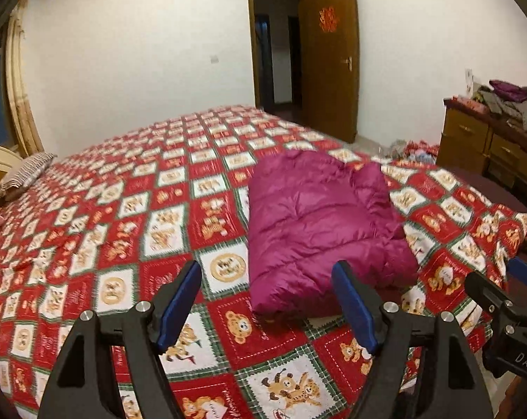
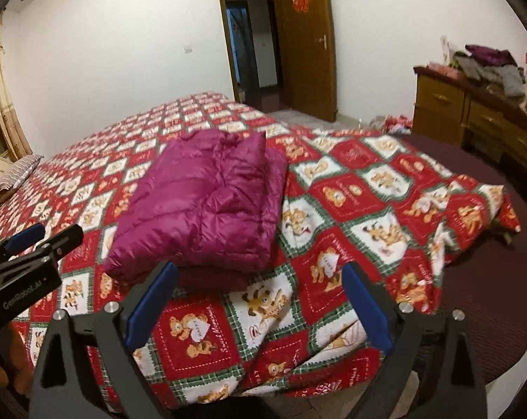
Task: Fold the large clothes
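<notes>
A folded magenta puffer jacket [image 1: 319,230] lies on the bear-patterned bedspread [image 1: 123,216], near the bed's close edge and toward its foot end. The bedspread is rumpled at the foot corner [image 2: 473,216], where it stops short and leaves the dark maroon sheet [image 2: 490,296] bare along that side. To the left of the jacket the bedspread runs flat and uncluttered up to a striped pillow [image 1: 22,174] by the headboard. Beyond the foot of the bed a strip of floor leads to the open wooden door [image 1: 330,59]; a wooden dresser [image 2: 448,111] stacked with clothes stands along the right wall (a small heap of things sits on the floor beside it).

The left gripper [image 1: 267,310] hangs above the near edge, just in front of the jacket, its blue pads spread wide with nothing between them and touching nothing. The right gripper [image 2: 260,303] is beside it, likewise in front of the jacket's near hem, jaws very wide, empty, clear of the cloth.
</notes>
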{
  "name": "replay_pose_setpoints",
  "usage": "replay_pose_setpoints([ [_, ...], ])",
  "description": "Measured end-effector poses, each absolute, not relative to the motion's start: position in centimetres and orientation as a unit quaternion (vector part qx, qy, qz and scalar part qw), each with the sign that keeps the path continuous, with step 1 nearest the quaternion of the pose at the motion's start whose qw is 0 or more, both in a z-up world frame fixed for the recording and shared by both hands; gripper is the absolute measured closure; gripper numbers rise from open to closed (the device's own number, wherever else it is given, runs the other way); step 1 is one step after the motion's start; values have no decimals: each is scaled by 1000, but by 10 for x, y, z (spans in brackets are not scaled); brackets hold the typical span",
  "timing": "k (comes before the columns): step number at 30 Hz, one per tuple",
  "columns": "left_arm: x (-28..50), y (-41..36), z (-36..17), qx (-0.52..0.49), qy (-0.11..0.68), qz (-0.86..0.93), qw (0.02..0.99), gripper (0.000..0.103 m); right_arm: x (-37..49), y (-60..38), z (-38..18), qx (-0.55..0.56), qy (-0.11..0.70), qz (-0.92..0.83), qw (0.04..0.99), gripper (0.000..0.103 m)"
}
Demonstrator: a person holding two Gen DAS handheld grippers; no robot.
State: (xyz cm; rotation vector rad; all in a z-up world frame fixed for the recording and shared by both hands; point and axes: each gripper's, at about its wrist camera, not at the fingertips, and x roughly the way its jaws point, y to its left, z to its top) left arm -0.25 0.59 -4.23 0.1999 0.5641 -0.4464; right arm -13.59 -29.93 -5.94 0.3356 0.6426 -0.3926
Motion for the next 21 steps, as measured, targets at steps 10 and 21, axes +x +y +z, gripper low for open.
replay_pose_setpoints([
  [10,-29,25,-5,79,221,-213,948,22,-154,-284,-12,150,245,-195,938,0],
  [21,-49,37,38,71,167,-203,962,21,-171,-273,43,120,155,-203,959,0],
])
